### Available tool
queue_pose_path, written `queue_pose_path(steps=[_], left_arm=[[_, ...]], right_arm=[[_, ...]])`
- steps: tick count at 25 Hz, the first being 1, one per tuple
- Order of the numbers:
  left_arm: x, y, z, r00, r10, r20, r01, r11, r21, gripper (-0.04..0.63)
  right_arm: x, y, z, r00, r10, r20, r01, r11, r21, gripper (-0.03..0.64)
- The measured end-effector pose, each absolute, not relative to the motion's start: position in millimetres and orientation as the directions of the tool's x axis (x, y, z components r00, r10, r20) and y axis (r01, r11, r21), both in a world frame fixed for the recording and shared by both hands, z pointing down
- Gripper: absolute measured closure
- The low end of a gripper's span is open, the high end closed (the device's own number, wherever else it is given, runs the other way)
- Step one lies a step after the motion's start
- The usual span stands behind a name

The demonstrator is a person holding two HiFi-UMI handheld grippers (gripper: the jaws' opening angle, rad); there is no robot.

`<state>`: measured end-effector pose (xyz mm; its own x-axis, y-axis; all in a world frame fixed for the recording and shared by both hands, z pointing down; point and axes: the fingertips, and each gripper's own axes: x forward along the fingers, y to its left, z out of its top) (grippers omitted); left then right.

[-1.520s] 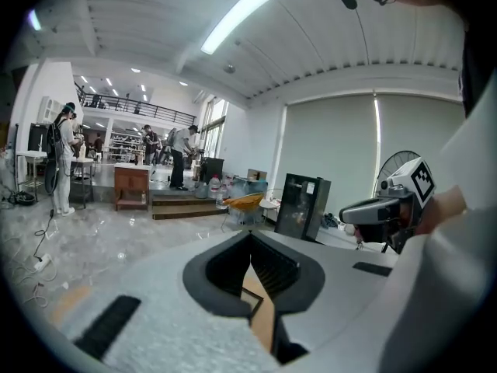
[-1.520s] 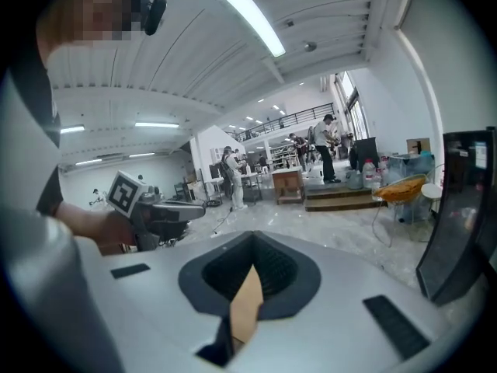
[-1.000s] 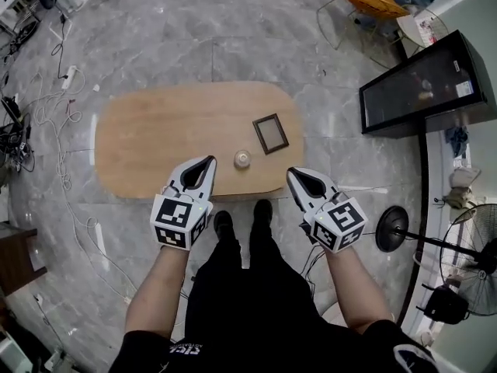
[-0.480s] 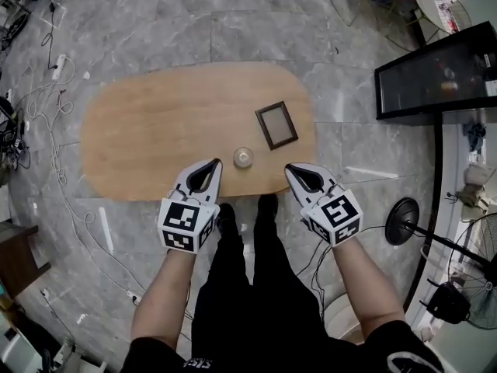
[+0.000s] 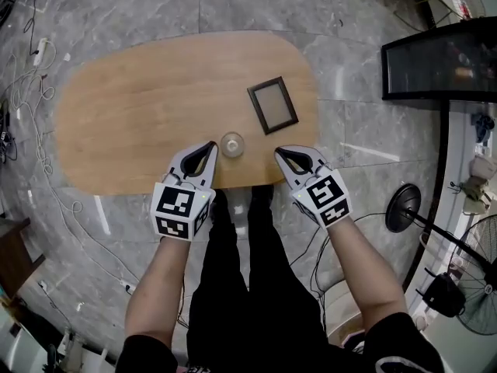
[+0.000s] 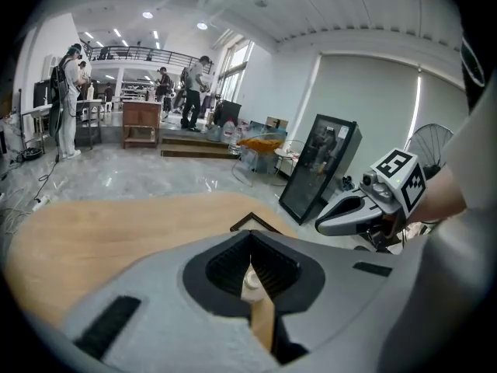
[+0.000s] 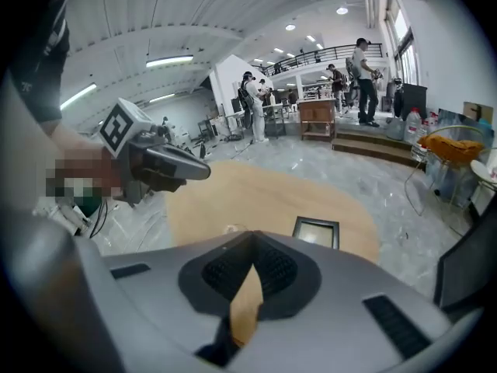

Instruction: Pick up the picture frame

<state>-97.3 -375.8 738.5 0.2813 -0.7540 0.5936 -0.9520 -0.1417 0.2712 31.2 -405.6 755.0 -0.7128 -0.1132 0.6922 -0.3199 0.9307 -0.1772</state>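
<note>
You held left tongs (image 5: 206, 149) and right tongs (image 5: 281, 155) pressed together, empty, at lower edge of surface (image 5: 132, 123); picture frame (image 5: 272, 105) lay untouched, whole pickup undone.

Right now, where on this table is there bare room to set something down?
The table's left half is bare wood, up to the left gripper and the small round object. Crowded at right: the picture frame, and the right gripper at the near edge.

A large open lab hall — grey marble floor (image 5: 155, 6) strewn with cables (image 5: 35, 92), a railed mezzanine (image 6: 147, 53), people (image 6: 68, 99) standing about.
</note>
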Motion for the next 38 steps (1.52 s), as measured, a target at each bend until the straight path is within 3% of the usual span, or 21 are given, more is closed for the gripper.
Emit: queue_pose_path(steps=[4,12,20,29,38], left_arm=[[-95,-380,756,0.279,-0.744,0.607,-0.952,-0.133,0.275,0.586],[-91,-386,781,0.273,-0.74,0.614,-0.951,-0.11,0.29,0.586],[-101,-385,796,0.256,-0.737,0.625,-0.952,-0.079,0.297,0.586],[-108,-380,805,0.252,-0.728,0.637,-0.95,-0.063,0.304,0.586],[-107,-374,806,0.265,-0.725,0.636,-0.947,-0.072,0.313,0.586]], right_arm=[[34,-414,787,-0.676,-0.073,0.733,-0.265,0.952,-0.15,0.609],[42,-439,857,-0.514,0.013,0.858,-0.04,0.998,-0.039,0.522],[40,-443,904,-0.382,0.094,0.92,0.166,0.986,-0.032,0.457],[46,-445,934,-0.216,0.087,0.973,0.438,0.899,0.017,0.492],[49,-442,947,-0.127,0.033,0.991,0.548,0.835,0.042,0.515]])
